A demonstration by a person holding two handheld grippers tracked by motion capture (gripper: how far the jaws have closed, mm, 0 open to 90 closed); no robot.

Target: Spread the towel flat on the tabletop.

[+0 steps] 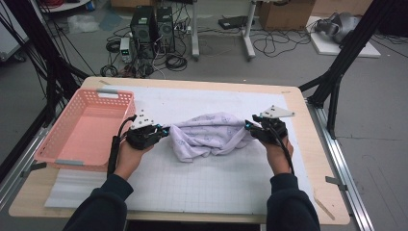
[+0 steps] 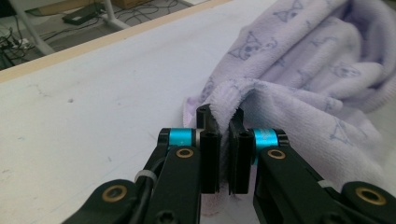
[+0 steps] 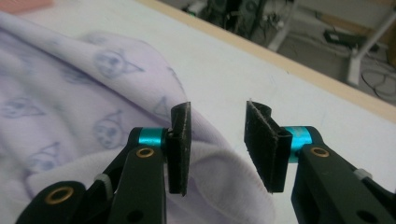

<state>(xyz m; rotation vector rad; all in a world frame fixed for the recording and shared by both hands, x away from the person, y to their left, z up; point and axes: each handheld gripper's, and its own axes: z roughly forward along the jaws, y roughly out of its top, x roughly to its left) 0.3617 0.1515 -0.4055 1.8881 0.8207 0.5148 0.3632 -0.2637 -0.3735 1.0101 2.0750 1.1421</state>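
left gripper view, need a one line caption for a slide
Left tool clamped on a folded edge of the lilac printed towel, bunched on the white table mat.

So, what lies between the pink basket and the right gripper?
In the high view, the left gripper and the lilac towel lie between pink basket and right gripper.

From my end I see a pink basket sitting at the left of the desk, its rim near the edge. A white gridded mat covers most of the desk top. Beyond it, on the floor — two black computer towers amid tangled cables, white table legs, and a cardboard box.
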